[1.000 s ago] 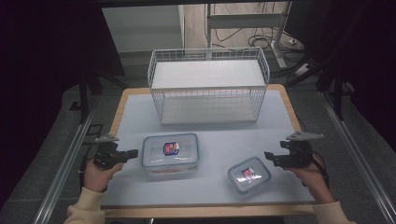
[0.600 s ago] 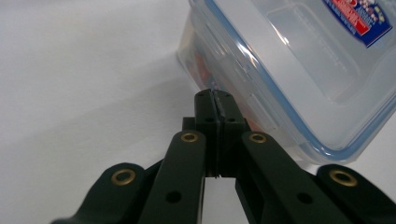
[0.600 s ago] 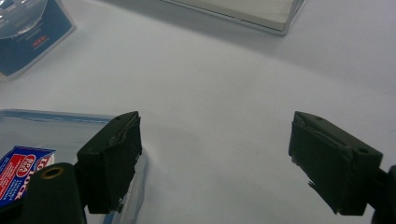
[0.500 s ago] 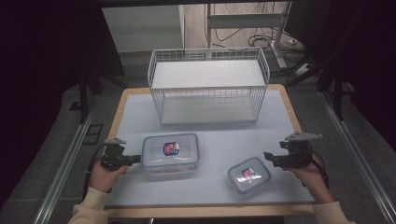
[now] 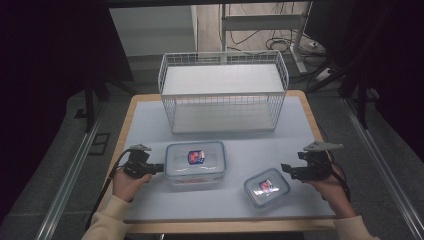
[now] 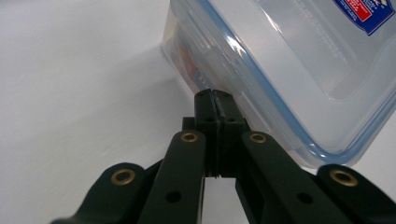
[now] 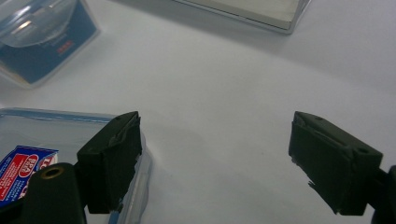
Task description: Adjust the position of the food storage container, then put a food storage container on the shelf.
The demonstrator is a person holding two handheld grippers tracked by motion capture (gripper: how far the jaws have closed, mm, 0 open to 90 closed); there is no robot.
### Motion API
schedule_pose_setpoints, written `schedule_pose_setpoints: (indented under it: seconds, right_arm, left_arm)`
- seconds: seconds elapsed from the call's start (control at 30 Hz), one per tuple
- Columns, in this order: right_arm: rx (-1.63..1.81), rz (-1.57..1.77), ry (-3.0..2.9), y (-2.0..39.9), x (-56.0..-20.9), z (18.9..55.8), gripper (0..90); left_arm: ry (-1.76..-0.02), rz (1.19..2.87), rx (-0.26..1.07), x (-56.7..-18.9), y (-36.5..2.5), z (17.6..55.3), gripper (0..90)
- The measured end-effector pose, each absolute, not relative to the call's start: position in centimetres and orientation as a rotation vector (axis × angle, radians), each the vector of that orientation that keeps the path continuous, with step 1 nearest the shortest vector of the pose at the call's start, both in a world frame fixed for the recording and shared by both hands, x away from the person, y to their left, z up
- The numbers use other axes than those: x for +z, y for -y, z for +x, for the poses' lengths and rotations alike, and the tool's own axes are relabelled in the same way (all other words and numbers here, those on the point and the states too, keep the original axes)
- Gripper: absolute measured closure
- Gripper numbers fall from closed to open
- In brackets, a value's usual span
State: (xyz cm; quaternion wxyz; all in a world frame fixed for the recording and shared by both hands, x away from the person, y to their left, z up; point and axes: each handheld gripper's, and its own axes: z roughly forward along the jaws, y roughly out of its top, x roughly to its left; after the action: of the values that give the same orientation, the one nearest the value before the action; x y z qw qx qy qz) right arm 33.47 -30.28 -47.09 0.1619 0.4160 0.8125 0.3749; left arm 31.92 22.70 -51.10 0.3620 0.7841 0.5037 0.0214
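Note:
A large clear lidded container [image 5: 195,161] with a red-and-blue label sits at the table's front left. My left gripper [image 5: 160,169] is at its left side, shut. In the left gripper view the closed tips [image 6: 215,99] rest against the container's [image 6: 299,70] side wall by a lid clasp, and nothing shows between them. A smaller clear container [image 5: 267,187] lies at the front right. My right gripper [image 5: 286,170] hangs just right of it, open. In the right gripper view its fingers [image 7: 109,158] stand wide apart [image 7: 219,158] beside the small lid [image 7: 32,140].
A white wire basket [image 5: 223,92] stands at the back middle of the pale table [image 5: 145,122]. Bare table lies between the basket and the two containers. Dark floor and metal rails run along both sides of the table.
My left gripper has moved right and slightly down, from apart from the large container to its left side. The right gripper and both containers have stayed put.

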Motion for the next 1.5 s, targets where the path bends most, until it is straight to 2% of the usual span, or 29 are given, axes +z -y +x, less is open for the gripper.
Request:
schedule_pose_setpoints:
  seconds: [0.4,0.77,0.9,1.13,1.4,1.43,1.5]
  right_arm:
    - [1.092,1.196,-2.32,30.3,-46.9,33.4,17.0]
    - [1.101,1.205,-2.318,30.3,-46.9,33.4,16.8]
    - [1.107,1.201,-2.315,30.3,-46.8,33.4,16.7]
    - [1.132,1.192,-2.303,30.2,-46.6,33.3,16.7]
    - [1.26,1.218,-2.297,29.8,-46.1,33.3,15.8]
    - [1.26,1.218,-2.297,29.8,-46.1,33.3,15.8]
    - [1.286,1.215,-2.297,29.4,-46.0,33.2,15.4]
  left_arm:
    - [-1.237,2.028,-0.005,-51.0,-18.3,33.9,89.9]
    - [-1.205,2.03,-0.032,-51.0,-16.1,34.8,89.8]
    - [-1.19,2.035,-0.039,-51.0,-16.2,34.8,89.8]
    - [-1.165,1.981,0.057,-49.6,-17.5,33.8,89.7]
    - [-1.192,1.9,0.057,-49.0,-20.0,32.7,88.4]
    - [-1.192,1.9,0.057,-49.0,-20.0,32.7,87.4]
    - [-1.197,1.892,0.06,-48.8,-20.4,32.5,79.5]
